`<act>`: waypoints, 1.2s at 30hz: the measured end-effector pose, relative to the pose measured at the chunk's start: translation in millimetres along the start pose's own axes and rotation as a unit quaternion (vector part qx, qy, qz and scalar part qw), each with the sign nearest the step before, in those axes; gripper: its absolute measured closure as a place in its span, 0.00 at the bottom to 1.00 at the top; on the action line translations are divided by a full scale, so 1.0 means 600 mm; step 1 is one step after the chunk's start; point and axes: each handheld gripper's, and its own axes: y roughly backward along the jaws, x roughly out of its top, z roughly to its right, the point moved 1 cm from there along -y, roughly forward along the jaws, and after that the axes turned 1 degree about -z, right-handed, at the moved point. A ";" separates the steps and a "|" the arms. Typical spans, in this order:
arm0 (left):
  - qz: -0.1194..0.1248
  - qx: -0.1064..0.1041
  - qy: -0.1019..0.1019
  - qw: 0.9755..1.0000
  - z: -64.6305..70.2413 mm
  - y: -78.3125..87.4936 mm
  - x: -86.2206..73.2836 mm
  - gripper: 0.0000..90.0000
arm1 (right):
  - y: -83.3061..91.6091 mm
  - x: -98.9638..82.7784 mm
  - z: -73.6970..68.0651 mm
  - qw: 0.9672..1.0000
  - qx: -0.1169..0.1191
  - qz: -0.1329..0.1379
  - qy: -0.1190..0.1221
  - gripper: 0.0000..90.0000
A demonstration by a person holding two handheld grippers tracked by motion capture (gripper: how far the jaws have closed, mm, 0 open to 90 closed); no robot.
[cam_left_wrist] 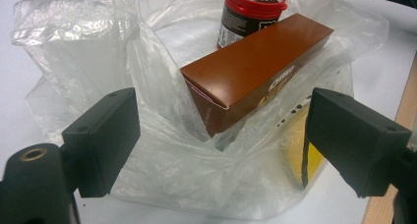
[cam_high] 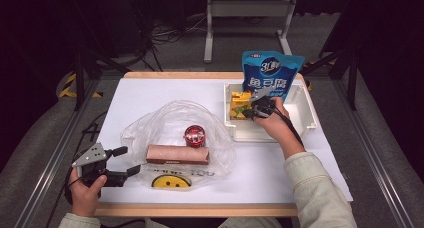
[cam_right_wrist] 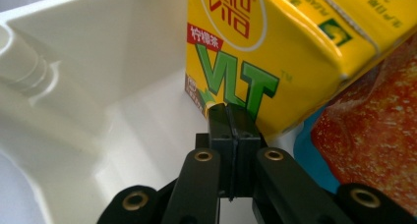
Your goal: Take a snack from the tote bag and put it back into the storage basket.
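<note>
Resting closed-jawed, right gripper (cam_right_wrist: pixel 232 130) tips against yellow drink carton (cam_right_wrist: pixel 275 47) in white bin (cam_high: pixel 307 115) | left gripper (cam_high: pixel 121 162) open at plastic bag (cam_high: pixel 150 125) | risk: shut tips could topple carton onto blue pouch (cam_high: pixel 272 70).

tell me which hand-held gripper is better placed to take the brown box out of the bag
Left. The left hand-held gripper is open at the bag's mouth facing the brown box; the right hand-held gripper is shut, over in the white bin.
</note>
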 end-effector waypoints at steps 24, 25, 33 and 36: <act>0.004 0.000 0.002 1.000 -0.001 0.001 0.000 0.16 | 0.018 0.018 -0.017 0.999 0.010 0.035 0.001 0.99; 0.004 0.000 0.002 1.000 -0.001 0.001 0.000 0.16 | 0.024 0.021 -0.020 0.999 0.012 0.042 0.000 0.98; 0.003 0.000 -0.001 1.000 -0.001 0.000 0.001 0.16 | 0.064 0.046 -0.041 0.996 0.030 0.076 -0.018 0.85; 0.004 -0.002 0.002 1.000 -0.001 -0.001 0.002 0.16 | 0.076 0.055 -0.051 0.995 0.042 0.089 -0.033 0.76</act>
